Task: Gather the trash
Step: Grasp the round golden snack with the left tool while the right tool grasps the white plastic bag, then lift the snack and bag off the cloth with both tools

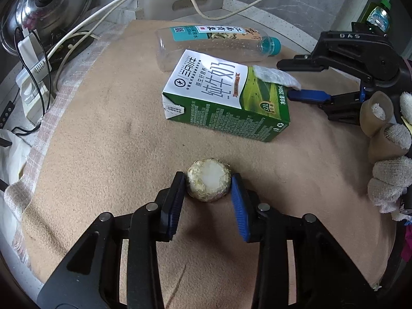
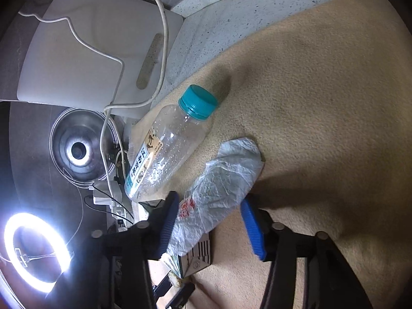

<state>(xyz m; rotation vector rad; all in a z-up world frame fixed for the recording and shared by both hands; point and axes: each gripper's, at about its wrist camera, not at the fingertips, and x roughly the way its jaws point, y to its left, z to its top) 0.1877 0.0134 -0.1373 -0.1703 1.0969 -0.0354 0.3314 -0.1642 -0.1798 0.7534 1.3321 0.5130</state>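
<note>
Tools: left tool [image 1: 208,182] clamps round pale stub [image 1: 208,179], right tool [image 2: 209,222] straddles crumpled wrapper [image 2: 221,188]

Round pale food scrap [image 1: 208,179], green-white milk carton [image 1: 226,97], clear bottle [image 1: 213,45] lying flat.

The milk carton [image 2: 198,257] in the right wrist view is mostly hidden under the crumpled wrapper [image 2: 221,188]; only one corner shows. The ring light [image 2: 15,231] is cut off by the left picture edge. The green pump bottle [image 1: 378,13] at far right is partly hidden behind the right gripper [image 1: 298,87]. Small print on the carton's side is too small to read.
</note>
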